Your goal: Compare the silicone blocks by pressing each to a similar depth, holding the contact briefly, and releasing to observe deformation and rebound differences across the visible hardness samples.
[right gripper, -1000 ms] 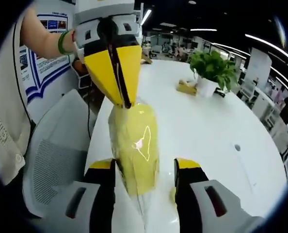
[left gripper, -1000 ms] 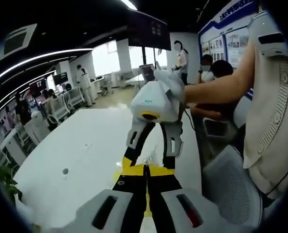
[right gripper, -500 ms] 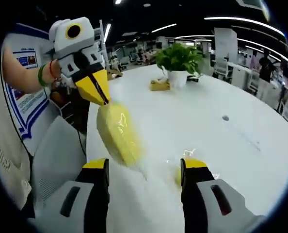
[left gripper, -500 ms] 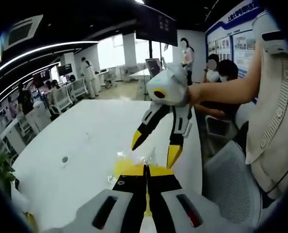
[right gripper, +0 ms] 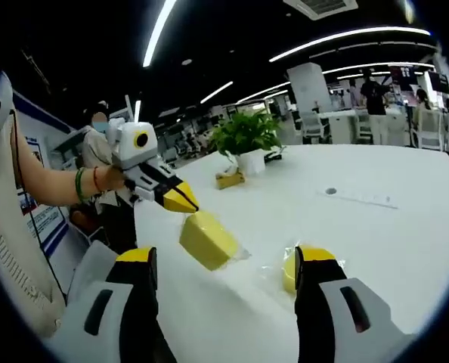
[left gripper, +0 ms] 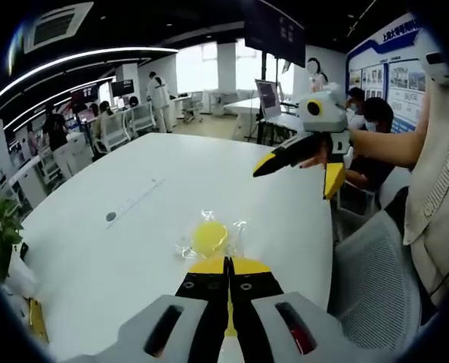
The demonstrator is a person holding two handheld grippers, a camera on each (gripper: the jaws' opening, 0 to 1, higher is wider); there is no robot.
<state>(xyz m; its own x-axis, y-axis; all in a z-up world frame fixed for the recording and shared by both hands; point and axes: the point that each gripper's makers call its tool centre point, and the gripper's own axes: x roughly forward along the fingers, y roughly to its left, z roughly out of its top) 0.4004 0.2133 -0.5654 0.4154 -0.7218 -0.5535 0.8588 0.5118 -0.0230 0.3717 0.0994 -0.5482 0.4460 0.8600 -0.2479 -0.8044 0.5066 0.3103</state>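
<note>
Left tool (right gripper: 181,203): mine, left of centre in the right gripper view, tips pinching the wrapped yellow block (right gripper: 207,240), lifted off the white table (right gripper: 376,227).
Right tool (left gripper: 315,168): mine, upper right in the left gripper view, spread, empty.
Round yellow block (left gripper: 209,236): in clear wrap, lying on the table at frame centre, below-left of the right tool.

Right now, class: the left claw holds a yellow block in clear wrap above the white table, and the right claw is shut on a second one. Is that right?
Not quite. In the right gripper view the right claw is open and holds nothing; the second wrapped yellow block lies on the white table. The left claw does hold a yellow block in clear wrap above the table.
</note>
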